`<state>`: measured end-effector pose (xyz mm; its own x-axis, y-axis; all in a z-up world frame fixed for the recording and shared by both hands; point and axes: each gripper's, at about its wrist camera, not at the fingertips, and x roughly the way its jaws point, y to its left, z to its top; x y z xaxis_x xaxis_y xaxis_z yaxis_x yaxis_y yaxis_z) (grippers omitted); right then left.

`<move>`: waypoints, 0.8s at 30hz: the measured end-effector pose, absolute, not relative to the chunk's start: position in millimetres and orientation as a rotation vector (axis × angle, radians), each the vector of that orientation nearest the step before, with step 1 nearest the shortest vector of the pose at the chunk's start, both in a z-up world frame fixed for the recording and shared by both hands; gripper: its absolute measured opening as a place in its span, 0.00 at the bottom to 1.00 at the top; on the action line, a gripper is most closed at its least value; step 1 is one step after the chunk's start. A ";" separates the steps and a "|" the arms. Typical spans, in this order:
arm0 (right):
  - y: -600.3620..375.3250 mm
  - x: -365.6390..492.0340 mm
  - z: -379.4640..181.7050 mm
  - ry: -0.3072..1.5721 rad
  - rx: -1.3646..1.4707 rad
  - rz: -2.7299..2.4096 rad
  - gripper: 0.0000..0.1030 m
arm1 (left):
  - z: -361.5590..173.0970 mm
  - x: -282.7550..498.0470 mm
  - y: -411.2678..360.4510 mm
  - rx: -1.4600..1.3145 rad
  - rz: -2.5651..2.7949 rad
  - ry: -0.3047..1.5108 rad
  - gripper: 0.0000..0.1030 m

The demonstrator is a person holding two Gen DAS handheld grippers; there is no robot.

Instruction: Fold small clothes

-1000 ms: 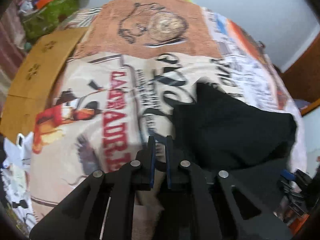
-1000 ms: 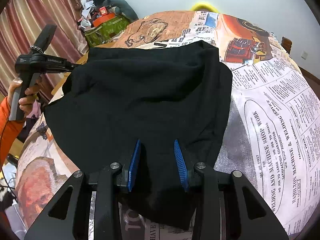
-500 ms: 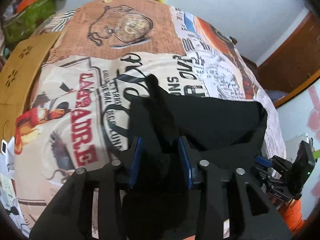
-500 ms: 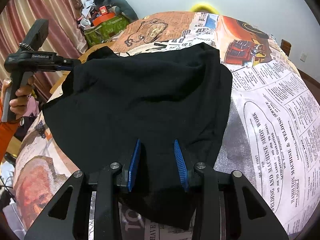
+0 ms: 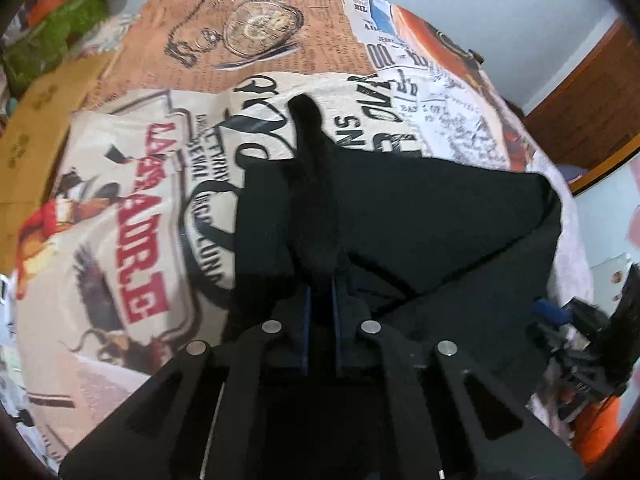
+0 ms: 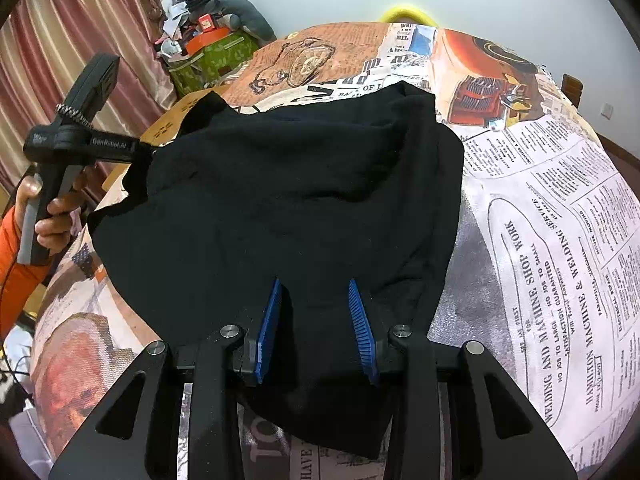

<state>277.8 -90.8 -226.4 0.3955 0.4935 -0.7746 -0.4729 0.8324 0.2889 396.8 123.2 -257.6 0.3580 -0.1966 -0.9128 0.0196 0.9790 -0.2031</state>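
A black garment point(image 6: 300, 184) lies spread over the newspaper-print tablecloth point(image 6: 560, 260). In the right wrist view my left gripper point(image 6: 150, 152), held by a hand in an orange sleeve, pinches the garment's far left edge. Its jaws are closing, and in its own view a ridge of black cloth point(image 5: 316, 184) runs up from between the left gripper point(image 5: 320, 280) fingers. My right gripper point(image 6: 314, 292) keeps its blue pads on a thick bunch of the near hem. It also shows as the right gripper point(image 5: 548, 310) at the right edge of the left wrist view.
A green box point(image 6: 212, 60) with clutter on it stands at the back left by striped curtains. A cardboard sheet point(image 5: 36, 120) lies beside the table's left side. A yellow object point(image 6: 404, 14) peeks over the far edge. A wooden door point(image 5: 580, 120) is at the right.
My left gripper moved from the bare tablecloth onto the garment's edge, opened around a fold, then closed on it. The right gripper has stayed still.
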 end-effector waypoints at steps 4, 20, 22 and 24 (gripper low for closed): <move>-90.9 277.6 -227.0 0.991 0.023 0.615 0.31 | -252.8 386.5 126.5 -0.111 -0.101 1.194 0.09; -90.2 276.7 -226.6 0.989 0.003 0.604 0.31 | -220.3 347.1 171.2 -0.121 -0.051 1.123 0.43; -89.2 276.4 -226.4 0.990 -0.006 0.598 0.31 | -218.4 343.7 167.2 -0.138 -0.080 1.108 0.58; -88.9 276.2 -226.3 0.991 -0.011 0.593 0.31 | -221.0 343.9 160.8 -0.147 -0.107 1.111 0.58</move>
